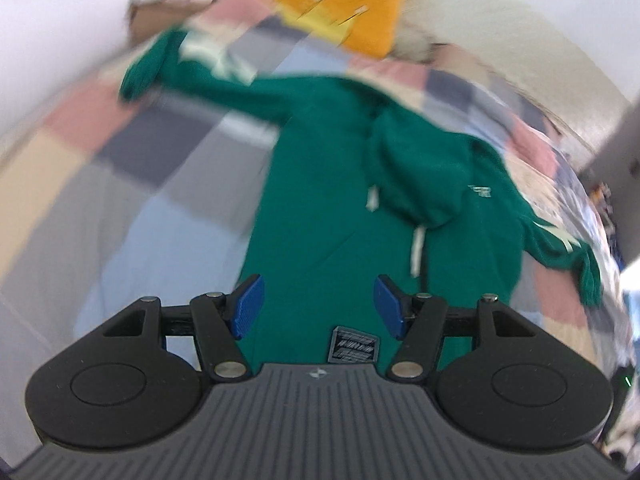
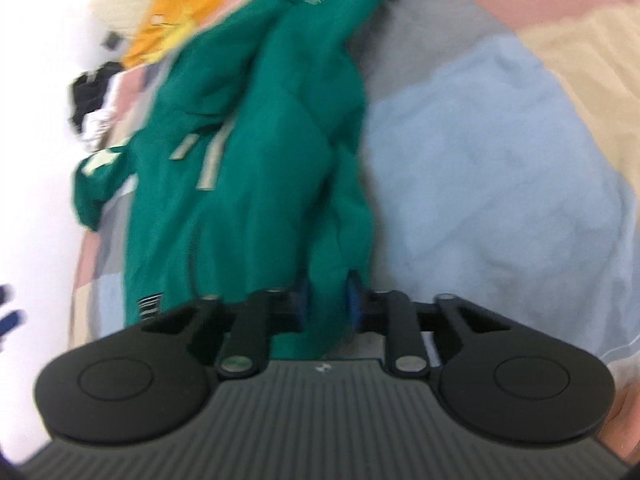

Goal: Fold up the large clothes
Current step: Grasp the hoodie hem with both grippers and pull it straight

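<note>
Green fabric: my hoodie [image 1: 328, 184] is a deep green sweatshirt knit, soft and heavy-looking, with pale drawstrings, a small pale chest mark and pale patches on the sleeves.
Where it lies: spread on the patchwork bedspread [image 1: 132, 184], body running up the middle, one sleeve thrown out toward the far edge near the yellow cloth [image 1: 352, 4], the other trailing toward the opposite side.
Hem end: nearest me; a small striped label [image 1: 354, 345] sits on it.
Right tongs [image 2: 328, 300]: nearly closed, a bunched ridge of the green hem pinched between the blue pads.
Left tongs [image 1: 318, 304]: parted, blue pads clear of the cloth, nothing in them, hanging over the hem end.
Step in hand: I judge I am taking hold of the bottom edge, one corner caught and the other not yet.
Next move: bring the left tongs onto the hem, well apart from the right grip, and close on one flat layer.
Risk: the bunched cloth may drag crooked.
</note>
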A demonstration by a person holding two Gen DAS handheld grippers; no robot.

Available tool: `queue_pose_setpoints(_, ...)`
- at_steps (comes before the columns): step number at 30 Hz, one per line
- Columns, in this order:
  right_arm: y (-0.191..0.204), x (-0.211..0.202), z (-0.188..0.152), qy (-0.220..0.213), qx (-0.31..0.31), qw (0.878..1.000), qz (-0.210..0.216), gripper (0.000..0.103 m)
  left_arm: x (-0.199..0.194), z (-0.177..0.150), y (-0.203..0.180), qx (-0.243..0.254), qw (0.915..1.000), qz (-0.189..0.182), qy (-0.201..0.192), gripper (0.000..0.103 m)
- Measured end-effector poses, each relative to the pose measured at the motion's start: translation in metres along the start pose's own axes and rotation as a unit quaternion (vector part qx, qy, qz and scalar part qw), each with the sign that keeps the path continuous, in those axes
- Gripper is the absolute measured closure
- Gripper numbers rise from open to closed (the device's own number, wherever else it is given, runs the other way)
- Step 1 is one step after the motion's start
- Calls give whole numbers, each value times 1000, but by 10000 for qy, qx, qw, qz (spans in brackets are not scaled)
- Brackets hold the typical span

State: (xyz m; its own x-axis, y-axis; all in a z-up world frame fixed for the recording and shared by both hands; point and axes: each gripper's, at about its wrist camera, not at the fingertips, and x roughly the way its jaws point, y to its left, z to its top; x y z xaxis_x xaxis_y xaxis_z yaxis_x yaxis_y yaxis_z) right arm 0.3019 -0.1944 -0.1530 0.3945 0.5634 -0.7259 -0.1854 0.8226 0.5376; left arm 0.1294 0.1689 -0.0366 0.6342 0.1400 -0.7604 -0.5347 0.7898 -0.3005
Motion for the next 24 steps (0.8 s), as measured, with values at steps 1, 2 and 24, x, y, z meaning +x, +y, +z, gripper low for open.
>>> queue_pose_setpoints(1, 6, -6, -2, -110, -145, 9998, 35, 85, 10, -2, 12, -223, 9997, 44, 115, 37)
queue_pose_setpoints(2, 10, -11, -4, -189, -192, 9996, 94, 85, 17, -3, 21, -379, 9991, 68, 189, 37)
queue_pose_setpoints(24, -5, -48, -27, -351, 341, 9987, -107, 88, 148, -52, 48, -468, 9891, 665, 1225, 36)
